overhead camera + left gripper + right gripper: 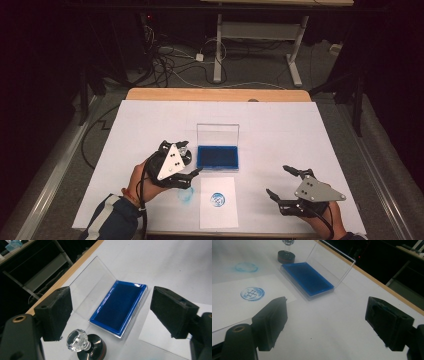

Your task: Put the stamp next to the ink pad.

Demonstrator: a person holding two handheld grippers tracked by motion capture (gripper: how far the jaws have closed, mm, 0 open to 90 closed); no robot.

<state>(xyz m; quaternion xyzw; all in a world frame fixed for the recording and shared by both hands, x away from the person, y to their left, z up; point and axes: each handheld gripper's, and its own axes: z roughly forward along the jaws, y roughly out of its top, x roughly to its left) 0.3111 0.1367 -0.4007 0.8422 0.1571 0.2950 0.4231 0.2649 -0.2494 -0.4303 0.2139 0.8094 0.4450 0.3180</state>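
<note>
At the table's [280, 125] near edge, the right gripper [289, 186] hovers at five o'clock, jaws spread and empty. The stamped paper [218, 202] lies beside it. At nine o'clock, the left gripper [183, 160], jaws spread, hangs over the crystal-knobbed stamp [86, 344], just beside the open blue ink pad [217, 157].

Left gripper [181, 159] hovers beside the ink pad [217, 157], jaws spread wide; right gripper [282, 183], well apart from it, gapes empty.
</note>
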